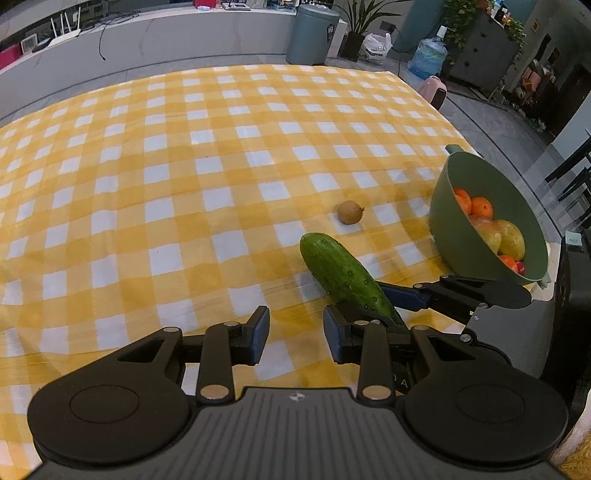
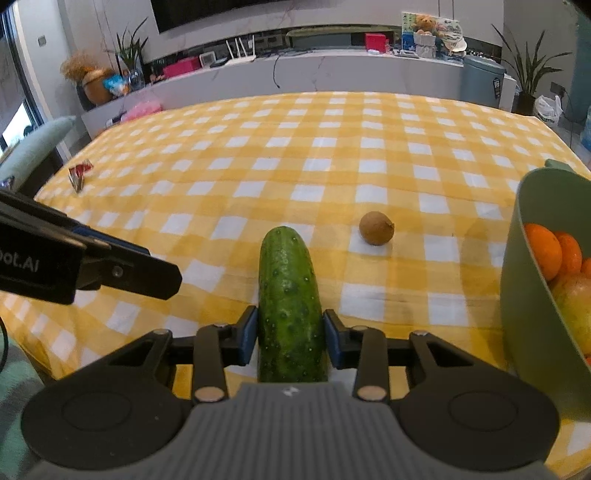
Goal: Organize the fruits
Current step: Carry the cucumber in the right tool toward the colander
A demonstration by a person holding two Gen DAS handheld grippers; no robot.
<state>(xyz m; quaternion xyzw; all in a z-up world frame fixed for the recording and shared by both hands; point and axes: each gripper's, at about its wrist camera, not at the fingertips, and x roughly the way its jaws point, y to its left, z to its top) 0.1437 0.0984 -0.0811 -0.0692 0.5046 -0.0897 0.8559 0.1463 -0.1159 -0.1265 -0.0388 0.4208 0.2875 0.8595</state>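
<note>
A green cucumber point(image 2: 290, 299) lies between the fingers of my right gripper point(image 2: 290, 338), which is shut on it just above the yellow checked cloth point(image 2: 258, 155). In the left wrist view the cucumber point(image 1: 343, 277) shows at right with the right gripper point(image 1: 406, 299) on its near end. My left gripper point(image 1: 295, 336) is open and empty, to the left of the cucumber. A small brown kiwi point(image 1: 350, 212) lies on the cloth beyond the cucumber; it also shows in the right wrist view point(image 2: 376, 228). A green bowl point(image 1: 448, 206) at right holds oranges, a mango and other fruit.
The bowl's wall point(image 2: 524, 295) stands close on the right of the right gripper. A small red wrapper point(image 2: 79, 173) lies near the cloth's far left edge. A grey bin point(image 1: 312, 33), a water bottle point(image 1: 428, 57) and plants stand beyond the table.
</note>
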